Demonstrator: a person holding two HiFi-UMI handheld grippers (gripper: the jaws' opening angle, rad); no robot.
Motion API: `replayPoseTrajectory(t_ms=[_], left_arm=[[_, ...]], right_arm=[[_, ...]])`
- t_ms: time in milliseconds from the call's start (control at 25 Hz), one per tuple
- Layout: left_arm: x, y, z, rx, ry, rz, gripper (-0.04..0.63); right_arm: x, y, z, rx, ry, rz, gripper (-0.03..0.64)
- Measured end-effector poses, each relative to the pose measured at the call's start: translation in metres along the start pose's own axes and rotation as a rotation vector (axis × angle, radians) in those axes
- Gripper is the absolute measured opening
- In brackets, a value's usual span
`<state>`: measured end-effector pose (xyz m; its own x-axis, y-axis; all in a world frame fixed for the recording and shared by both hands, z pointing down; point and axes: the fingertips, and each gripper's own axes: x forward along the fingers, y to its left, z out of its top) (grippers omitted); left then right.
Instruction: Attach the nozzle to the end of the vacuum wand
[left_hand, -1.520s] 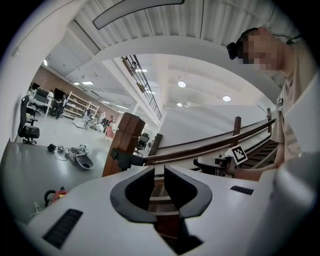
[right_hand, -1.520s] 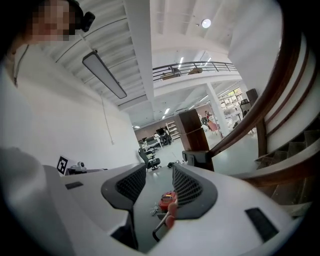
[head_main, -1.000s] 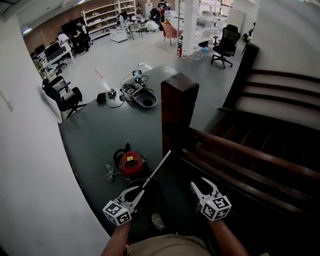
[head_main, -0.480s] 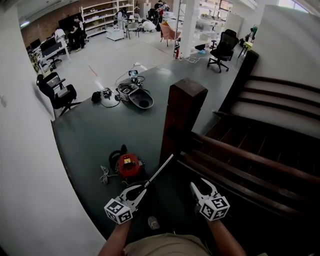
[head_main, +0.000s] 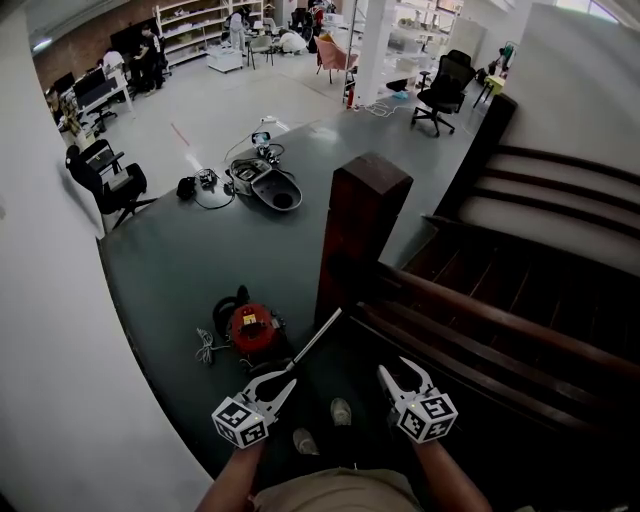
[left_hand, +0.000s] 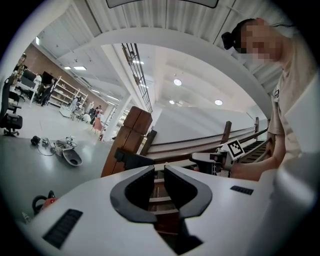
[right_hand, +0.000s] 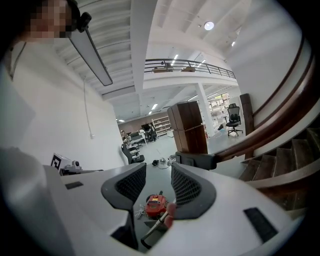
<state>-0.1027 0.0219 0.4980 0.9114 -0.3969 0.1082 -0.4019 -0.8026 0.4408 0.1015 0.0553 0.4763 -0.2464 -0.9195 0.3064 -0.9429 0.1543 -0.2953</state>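
1. The only container-like thing is a grey shell (head_main: 270, 187) lying far out on the floor (head_main: 180, 260), with cables (head_main: 205, 180) beside it. It shows a dark hollow, and what it holds is too small to tell.
2. The wand (head_main: 315, 343) is a thin silver rod slanting just right of the red vacuum (head_main: 250, 326). Its far end points towards the foot of the wooden post (head_main: 365, 225). In the head view its near end sits close to the left tool's tips, and whether they touch cannot be told there.
3. The left tool (left_hand: 159, 171) has its jaws almost together, with only a narrow slit between them. Nothing is in the slit, and stair treads (left_hand: 161, 200) show through it.
4. The right tool (right_hand: 159, 166) has its jaws apart and empty. The red vacuum and the wand show through the gap, well beyond the tips.
5. Compared with a second ago, a second shoe (head_main: 341, 411) now shows between the two tools, ahead of the first shoe. The vacuum and the grey shell sit slightly further left in the head view. Both tools' jaws stand as they did.
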Motion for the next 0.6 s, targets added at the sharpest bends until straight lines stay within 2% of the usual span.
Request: replayPoseTrajectory(t_ms=[320, 600], left_arm=[[0.042, 0.019, 0.003, 0.034, 0.048, 0.046, 0.067], [0.103, 0.035, -0.005, 0.049, 0.115, 0.104, 0.089]], right_arm=[[0.038, -0.038, 0.006, -0.012, 0.001, 0.044, 0.16], [0.069, -0.09, 0.019, 0.032, 0.013, 0.087, 0.16]])
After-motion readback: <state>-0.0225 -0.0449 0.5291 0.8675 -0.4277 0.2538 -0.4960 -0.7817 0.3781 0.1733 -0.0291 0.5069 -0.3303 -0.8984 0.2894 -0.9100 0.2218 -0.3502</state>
